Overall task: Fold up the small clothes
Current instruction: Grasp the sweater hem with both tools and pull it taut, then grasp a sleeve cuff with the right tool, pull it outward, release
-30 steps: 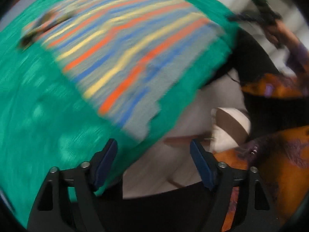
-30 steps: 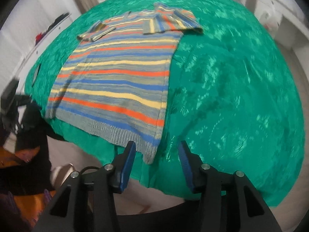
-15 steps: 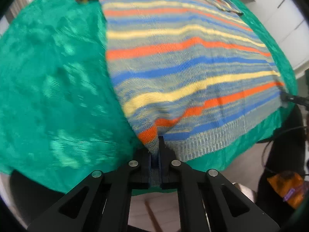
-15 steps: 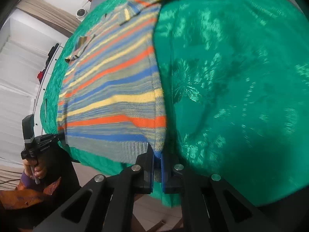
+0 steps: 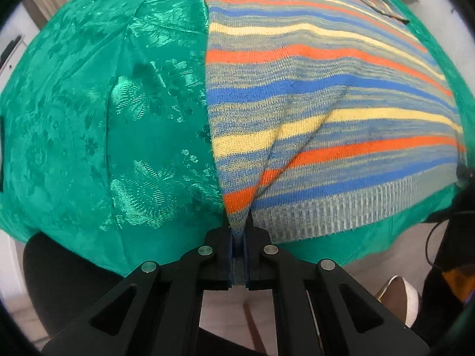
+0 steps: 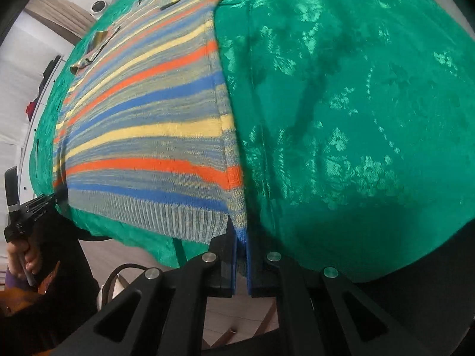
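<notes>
Both grippers, newly clamped on striped sweater (image 5: 311, 103) hem corners, left (image 5: 238, 231) and right (image 6: 241, 240).

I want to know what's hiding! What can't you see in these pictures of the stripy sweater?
- Left wrist view: the striped sweater has its collar end cut off by the top edge.
- Its pinched hem corner is buried inside the shut left gripper.
- Right wrist view: the other corner hides in the right gripper.
- Whatever lies under the green cloth is covered.
</notes>
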{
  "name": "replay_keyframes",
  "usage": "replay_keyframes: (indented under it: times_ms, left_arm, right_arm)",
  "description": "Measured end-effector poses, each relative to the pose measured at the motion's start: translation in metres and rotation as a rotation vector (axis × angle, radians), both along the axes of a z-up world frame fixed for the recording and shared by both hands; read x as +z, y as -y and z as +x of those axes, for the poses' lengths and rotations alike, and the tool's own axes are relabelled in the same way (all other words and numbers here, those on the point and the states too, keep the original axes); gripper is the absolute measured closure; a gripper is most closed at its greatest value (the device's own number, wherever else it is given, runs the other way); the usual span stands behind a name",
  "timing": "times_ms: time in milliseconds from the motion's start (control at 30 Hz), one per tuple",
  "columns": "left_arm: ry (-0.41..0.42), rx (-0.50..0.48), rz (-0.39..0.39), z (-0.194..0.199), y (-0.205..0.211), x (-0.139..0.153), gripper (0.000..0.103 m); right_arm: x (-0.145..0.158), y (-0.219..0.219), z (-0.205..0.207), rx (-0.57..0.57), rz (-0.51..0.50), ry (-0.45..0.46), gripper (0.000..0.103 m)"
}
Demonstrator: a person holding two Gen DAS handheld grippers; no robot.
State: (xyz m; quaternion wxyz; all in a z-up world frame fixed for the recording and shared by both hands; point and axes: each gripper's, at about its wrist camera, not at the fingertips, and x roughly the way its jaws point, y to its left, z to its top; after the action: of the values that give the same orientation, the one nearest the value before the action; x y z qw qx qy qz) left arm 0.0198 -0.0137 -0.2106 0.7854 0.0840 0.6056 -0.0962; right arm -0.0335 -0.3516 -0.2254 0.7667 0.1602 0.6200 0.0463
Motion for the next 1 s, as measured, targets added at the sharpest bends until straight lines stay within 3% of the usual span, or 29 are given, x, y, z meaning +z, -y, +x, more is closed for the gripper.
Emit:
replay_keyframes:
  times_ms: [267,333,433,567,600,700,833,933,1000]
  left_arm:
    - [0.001,0.021,-0.025,-0.014,-0.006,-0.001,0.094]
    - [-0.003,0.024,-0.036,-0.014,-0.036,0.006,0.093]
    - [-0.012,0.033,-0.046,-0.011,-0.048,0.01,0.086]
    - [-0.007,0.036,-0.011,-0.025,-0.062,0.022,0.061]
    - [0.004,0.035,0.001,-0.031,-0.065,0.027,0.059]
    - [0.043,0.041,0.001,-0.043,-0.074,0.045,0.054]
    - [0.174,0.108,-0.042,-0.043,-0.092,0.087,0.038]
    - [0.311,0.18,-0.077,-0.032,-0.098,0.111,0.028]
    - [0.388,0.229,-0.093,-0.02,-0.098,0.12,0.026]
  right_arm:
    - [-0.01,0.002,0.005,-0.006,-0.007,-0.021,0.099]
    - [-0.009,0.002,0.005,-0.007,-0.011,-0.022,0.099]
    - [-0.008,0.003,0.004,-0.02,-0.003,-0.022,0.099]
    - [-0.006,0.008,-0.002,-0.024,0.007,-0.033,0.083]
    - [-0.005,0.009,-0.005,-0.027,-0.006,-0.044,0.072]
    - [0.004,0.015,-0.013,-0.039,-0.013,-0.044,0.064]
    - [0.035,0.027,-0.019,-0.049,-0.157,0.004,0.058]
    - [0.082,0.038,-0.005,-0.024,-0.338,0.129,0.057]
    - [0.12,0.039,0.016,0.022,-0.46,0.239,0.048]
